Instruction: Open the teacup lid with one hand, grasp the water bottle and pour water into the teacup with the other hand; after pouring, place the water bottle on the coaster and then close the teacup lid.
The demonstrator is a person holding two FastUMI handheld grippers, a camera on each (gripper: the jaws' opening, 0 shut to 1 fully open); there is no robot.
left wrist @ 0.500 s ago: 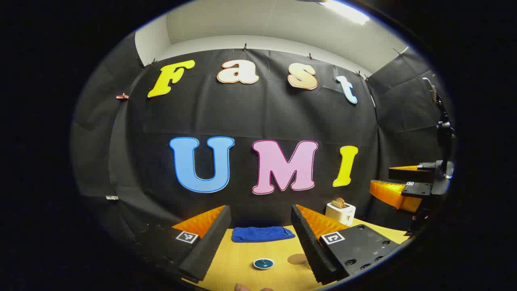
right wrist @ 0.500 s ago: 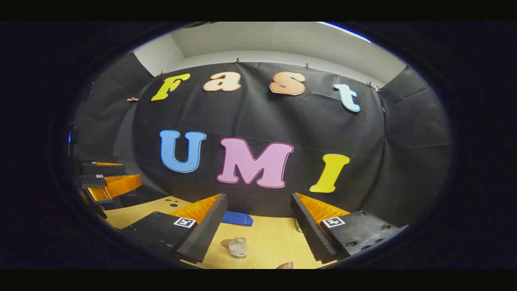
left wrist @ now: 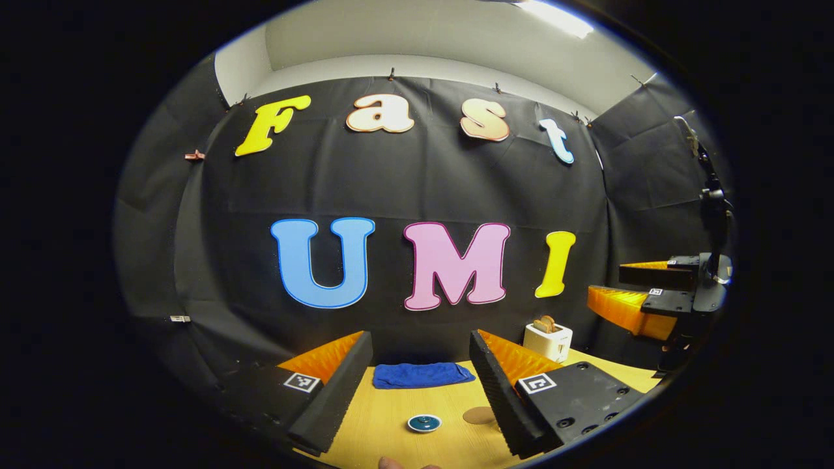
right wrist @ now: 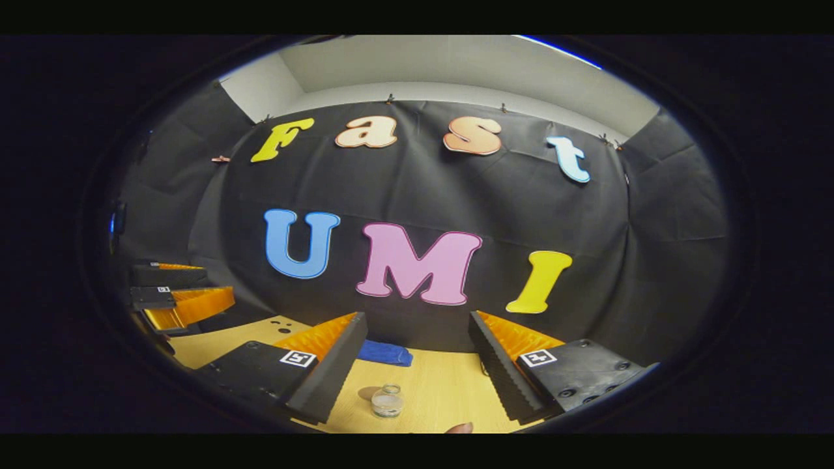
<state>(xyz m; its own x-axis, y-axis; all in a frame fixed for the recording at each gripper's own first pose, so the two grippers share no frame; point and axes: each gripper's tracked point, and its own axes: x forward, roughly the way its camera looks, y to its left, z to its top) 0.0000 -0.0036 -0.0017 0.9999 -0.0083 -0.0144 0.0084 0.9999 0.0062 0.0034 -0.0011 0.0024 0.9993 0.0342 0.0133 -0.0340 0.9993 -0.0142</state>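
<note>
Left gripper [left wrist: 420, 384]: jaws wide, holding nothing.
Teacup lid [left wrist: 424, 423]: on counter [left wrist: 384, 423], between the jaws.
Right gripper [right wrist: 417, 371]: jaws wide, holding nothing.
Water bottle [right wrist: 387, 400]: upright, between the jaws.

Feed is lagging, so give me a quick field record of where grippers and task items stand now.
left gripper: open, above the table, holding nothing
right gripper: open, above the table, holding nothing
teacup: lid on, between the left fingers in view
coaster: bare, right of teacup
bottle: upright on table, ahead of right gripper
towel: at the far edge
toaster: far right
</note>
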